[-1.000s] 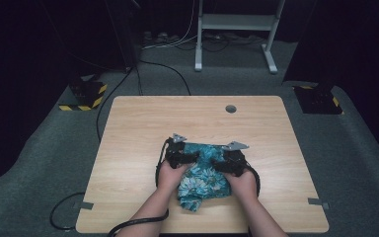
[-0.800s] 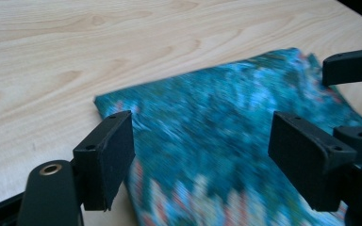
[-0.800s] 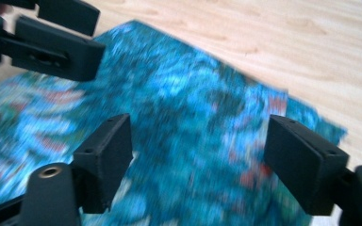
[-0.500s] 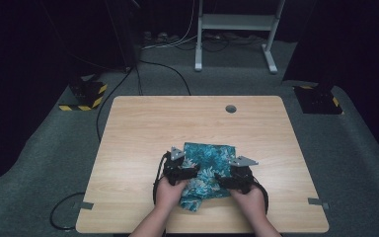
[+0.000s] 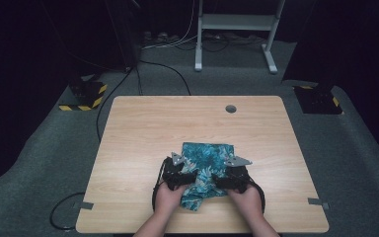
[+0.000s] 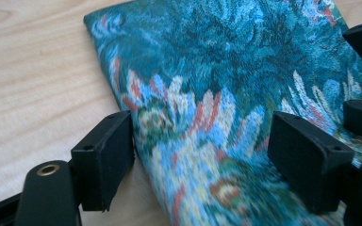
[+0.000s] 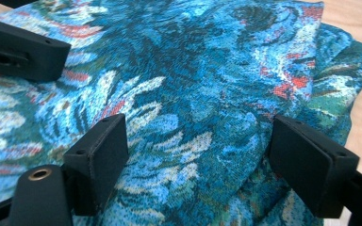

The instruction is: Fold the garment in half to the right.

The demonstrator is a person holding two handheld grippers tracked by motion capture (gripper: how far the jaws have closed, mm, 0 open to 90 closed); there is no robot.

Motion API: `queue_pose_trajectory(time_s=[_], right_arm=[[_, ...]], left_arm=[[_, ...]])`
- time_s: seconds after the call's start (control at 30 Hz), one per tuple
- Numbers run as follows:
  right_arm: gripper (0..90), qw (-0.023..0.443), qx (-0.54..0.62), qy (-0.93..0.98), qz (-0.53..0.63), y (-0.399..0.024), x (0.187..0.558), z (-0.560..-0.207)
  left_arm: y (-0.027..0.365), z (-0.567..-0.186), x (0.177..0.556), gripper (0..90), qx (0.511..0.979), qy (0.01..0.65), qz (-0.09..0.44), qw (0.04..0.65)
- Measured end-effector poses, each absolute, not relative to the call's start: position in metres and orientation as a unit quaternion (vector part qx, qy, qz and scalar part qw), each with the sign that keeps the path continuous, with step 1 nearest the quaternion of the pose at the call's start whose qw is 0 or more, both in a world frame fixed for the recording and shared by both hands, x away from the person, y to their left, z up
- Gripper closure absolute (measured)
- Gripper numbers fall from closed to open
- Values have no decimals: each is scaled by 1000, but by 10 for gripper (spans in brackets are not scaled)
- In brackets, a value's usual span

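— What's that on the table [image 5: 143,128]?

— One cloth [image 5: 205,170], a woven piece with a knobbly, tapestry-like surface: teal and deep blue, flecked with cream and coral red in feathery shapes. It lies folded on the near half of the pale wood-grain tabletop, roughly in the middle, with a narrower flap hanging toward the near edge.

— And the grippers?

— Two of them, one per hand. The left gripper [image 6: 202,141] has its black, blocky jaws spread wide over the cloth's left edge; one fingertip sits right at the fold where the fabric meets bare wood, and nothing is pinched. The right gripper [image 7: 198,146] is released too, jaws apart above the fabric, which bunches into layered folds on that side. Its jaws have just been opening, with cloth beneath them but not squeezed.

— Anything in the way?

— On the tabletop, just one round cable hole [image 5: 231,108] near the far edge, well apart from the cloth. Around it, grey carpet, two yellow-and-black striped blocks [image 5: 85,94] on the floor, and a white metal frame [image 5: 237,29] at the back.
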State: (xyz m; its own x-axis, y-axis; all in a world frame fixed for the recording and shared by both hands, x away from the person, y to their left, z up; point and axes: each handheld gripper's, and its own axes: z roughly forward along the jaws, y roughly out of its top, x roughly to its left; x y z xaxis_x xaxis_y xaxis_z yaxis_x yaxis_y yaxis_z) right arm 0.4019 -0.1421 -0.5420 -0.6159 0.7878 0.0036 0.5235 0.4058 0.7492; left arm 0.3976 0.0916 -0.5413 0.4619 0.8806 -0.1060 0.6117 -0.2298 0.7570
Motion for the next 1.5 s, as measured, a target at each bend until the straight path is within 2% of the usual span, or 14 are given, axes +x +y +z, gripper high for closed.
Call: queue_pose_trajectory(time_s=[0.33,0.4,0.8,0.9,1.27,1.5], right_arm=[[199,174,399,822,366,-137,431,-540],[177,172,404,822,364,-136,431,-539],[44,177,406,797,411,-156,410,-535],[14,185,405,792,419,-162,404,-533],[2,204,391,785,435,-183,381,-526],[2,209,388,788,430,-197,365,-526]], left_arm=[[104,-541,422,241,752,503,175,389],[107,-541,422,235,750,505,169,393],[127,-532,397,156,754,458,162,442],[136,-528,390,99,754,451,164,448],[173,-532,366,20,753,448,171,450],[196,-534,346,16,756,447,185,441]])
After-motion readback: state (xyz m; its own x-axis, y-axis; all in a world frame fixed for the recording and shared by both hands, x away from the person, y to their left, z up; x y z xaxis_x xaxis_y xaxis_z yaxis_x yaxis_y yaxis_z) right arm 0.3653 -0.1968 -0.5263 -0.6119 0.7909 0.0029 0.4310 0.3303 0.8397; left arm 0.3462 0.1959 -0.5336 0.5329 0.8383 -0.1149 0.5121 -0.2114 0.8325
